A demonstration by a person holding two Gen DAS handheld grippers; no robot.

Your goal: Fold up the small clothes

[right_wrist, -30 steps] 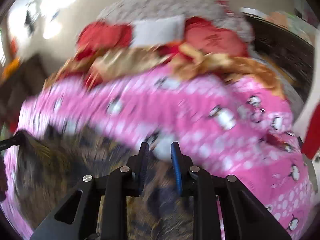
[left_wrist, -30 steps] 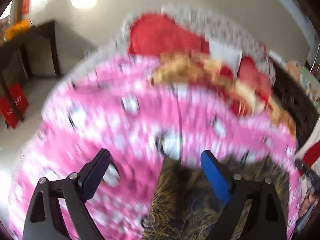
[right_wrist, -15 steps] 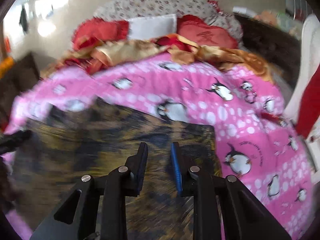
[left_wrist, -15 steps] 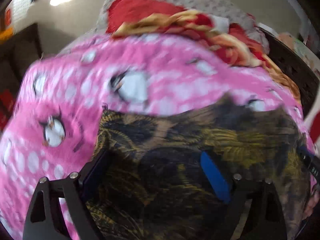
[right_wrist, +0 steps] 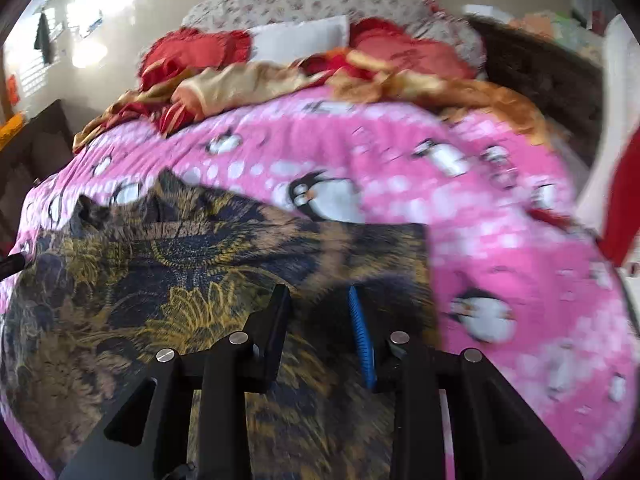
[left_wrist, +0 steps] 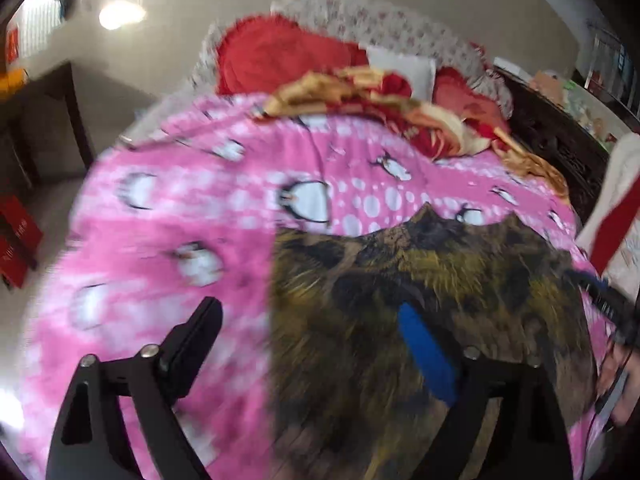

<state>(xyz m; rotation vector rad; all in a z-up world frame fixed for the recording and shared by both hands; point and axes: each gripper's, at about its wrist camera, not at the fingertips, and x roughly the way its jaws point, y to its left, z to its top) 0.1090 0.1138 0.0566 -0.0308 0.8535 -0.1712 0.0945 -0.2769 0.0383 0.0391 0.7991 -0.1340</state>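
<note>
Dark gold-flowered small garment [right_wrist: 192, 272] flat on pink penguin bedsheet [left_wrist: 168, 240]. Left claw [left_wrist: 308, 324] wide open, right claw [right_wrist: 320, 308] parted, both empty. Risk: pinching bedsheet beneath garment.

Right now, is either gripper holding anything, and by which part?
Neither. The left gripper has its jaws wide apart over the dark floral garment. The right gripper has a clear gap between its jaws, with no fabric pinched.
</note>
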